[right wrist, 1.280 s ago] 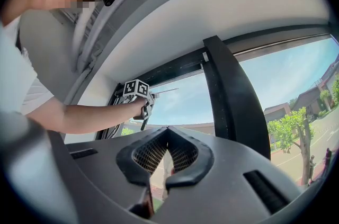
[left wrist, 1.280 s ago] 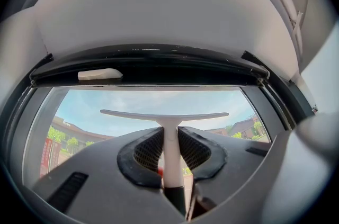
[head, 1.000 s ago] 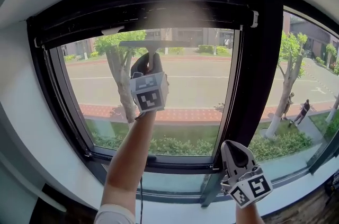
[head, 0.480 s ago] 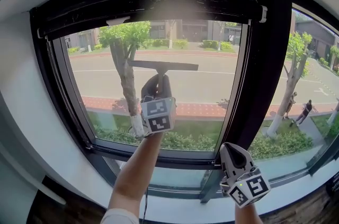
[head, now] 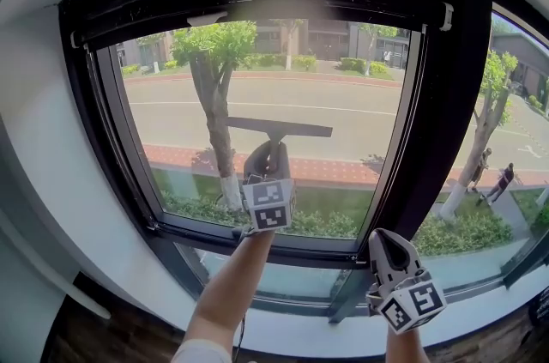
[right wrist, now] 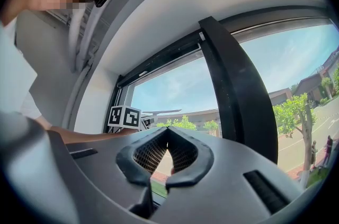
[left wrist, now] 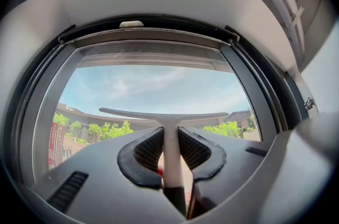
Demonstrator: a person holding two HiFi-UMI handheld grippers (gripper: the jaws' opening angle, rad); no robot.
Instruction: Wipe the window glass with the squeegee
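Squeegee: down it comes! A second ago the blade sat just under the top of the frame; now it is past the middle of the window glass, level and well above the bottom rail.
Left tool: jaws clamped on the squeegee's pale handle, with the blade lying crosswise just above them and the arm reaching up from below.
Right tool: jaws pressed together on nothing, parked low beside the dark post between the panes.
Stroke in hand: my call is to keep the blade flat on the glass and level. Hold the pressure even and run it to the bottom rail without lifting. The next pass should overlap this strip.
Count: one squeegee, two tools, two panes either side of the post, and two people outside on the pavement.
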